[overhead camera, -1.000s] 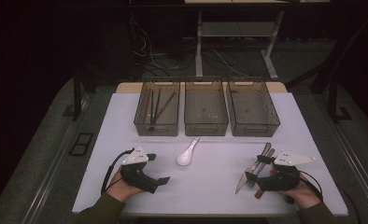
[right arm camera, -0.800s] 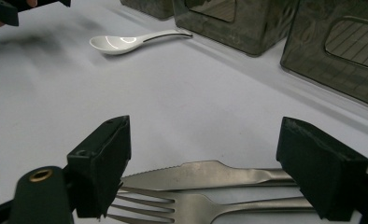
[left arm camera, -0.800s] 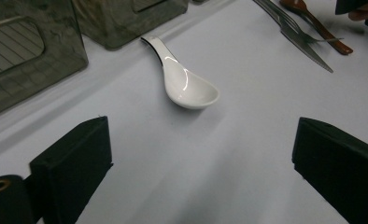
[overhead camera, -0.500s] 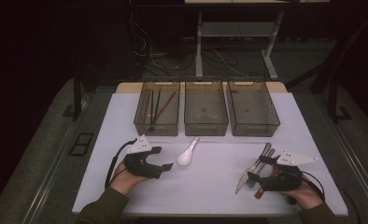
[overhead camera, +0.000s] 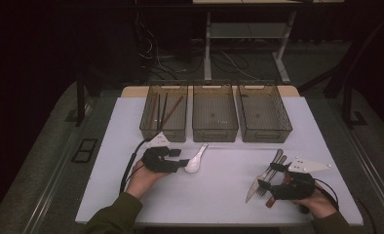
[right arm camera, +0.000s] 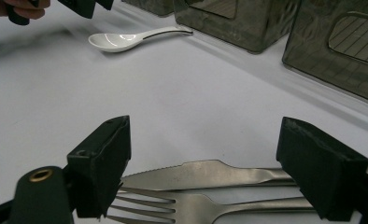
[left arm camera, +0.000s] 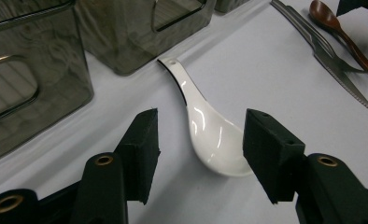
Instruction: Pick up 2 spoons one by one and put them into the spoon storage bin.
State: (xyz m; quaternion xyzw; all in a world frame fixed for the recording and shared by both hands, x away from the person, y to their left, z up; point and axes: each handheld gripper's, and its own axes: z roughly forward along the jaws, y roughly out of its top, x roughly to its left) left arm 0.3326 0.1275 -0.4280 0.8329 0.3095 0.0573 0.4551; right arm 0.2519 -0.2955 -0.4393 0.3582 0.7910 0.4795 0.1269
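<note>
Left gripper (overhead camera: 182, 163) down low over the white table (overhead camera: 219, 195), jaws just been closing — glossy white ceramic soup spoon (left arm camera: 210, 130) sitting between them, bowl end nearest. Right-hand pad (left arm camera: 266, 154) right up against the spoon's bowl, left-hand pad still apart from it with bare table showing between; not yet clamped. Spoon lying flat near the middle of the table, handle pointing far toward the row of three smoky transparent plastic bins (overhead camera: 214, 114); dark chopsticks (overhead camera: 163, 109) in the left bin.

Over on the right, near edge — right gripper (right arm camera: 205, 172) resting low with jaws spread wide, holding nothing. Steel table knife (right arm camera: 205, 175) and steel fork (right arm camera: 182, 207) lying flat on the table between the pads, side by side, no pad pressing either. Brown wooden spoon (left arm camera: 336, 25) just beside them.
</note>
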